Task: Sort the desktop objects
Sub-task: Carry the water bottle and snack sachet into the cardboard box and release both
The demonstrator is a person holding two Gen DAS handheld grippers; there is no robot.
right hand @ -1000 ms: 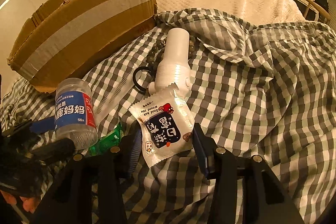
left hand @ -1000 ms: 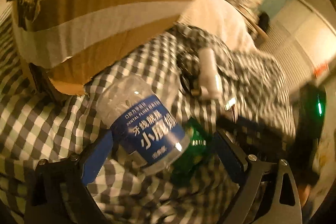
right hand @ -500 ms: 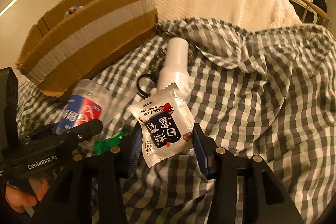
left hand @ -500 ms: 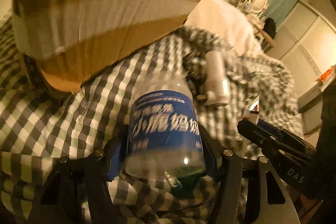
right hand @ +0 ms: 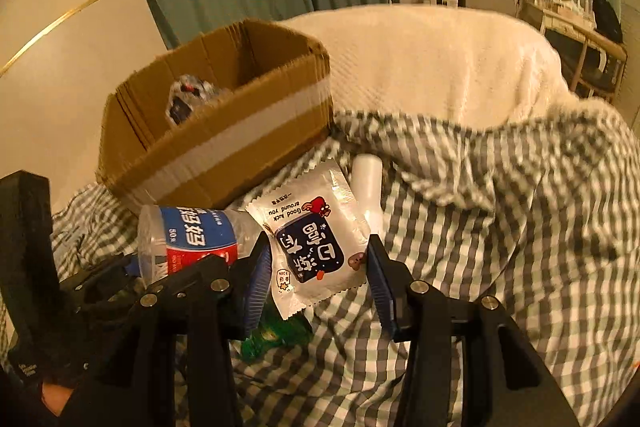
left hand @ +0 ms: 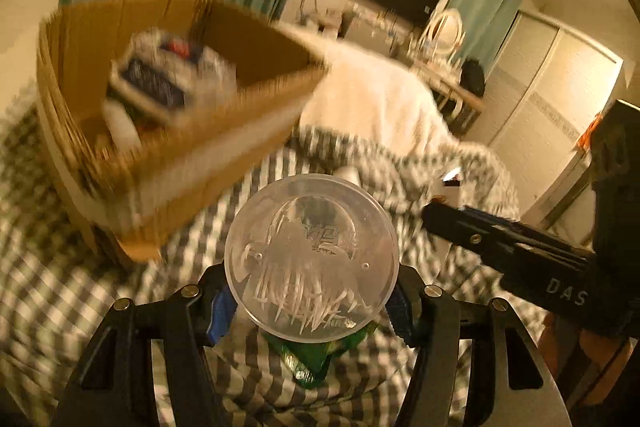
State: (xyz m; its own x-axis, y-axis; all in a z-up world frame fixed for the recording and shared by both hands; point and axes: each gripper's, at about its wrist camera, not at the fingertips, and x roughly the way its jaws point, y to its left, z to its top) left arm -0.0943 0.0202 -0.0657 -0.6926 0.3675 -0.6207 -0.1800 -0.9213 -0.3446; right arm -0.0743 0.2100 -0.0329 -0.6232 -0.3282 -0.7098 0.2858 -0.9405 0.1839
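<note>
The clear plastic jar [left hand: 311, 259], blue and red label, is clamped in the left gripper [left hand: 310, 301] above the checked bedcover [right hand: 500, 227]. The white snack sachet [right hand: 316, 243] is clamped in the right gripper [right hand: 318, 273]. The cardboard box [right hand: 240, 147] beyond holds blurred packets. A green wrapper [left hand: 308, 359] and white bottle [right hand: 368, 183] lie below.
</note>
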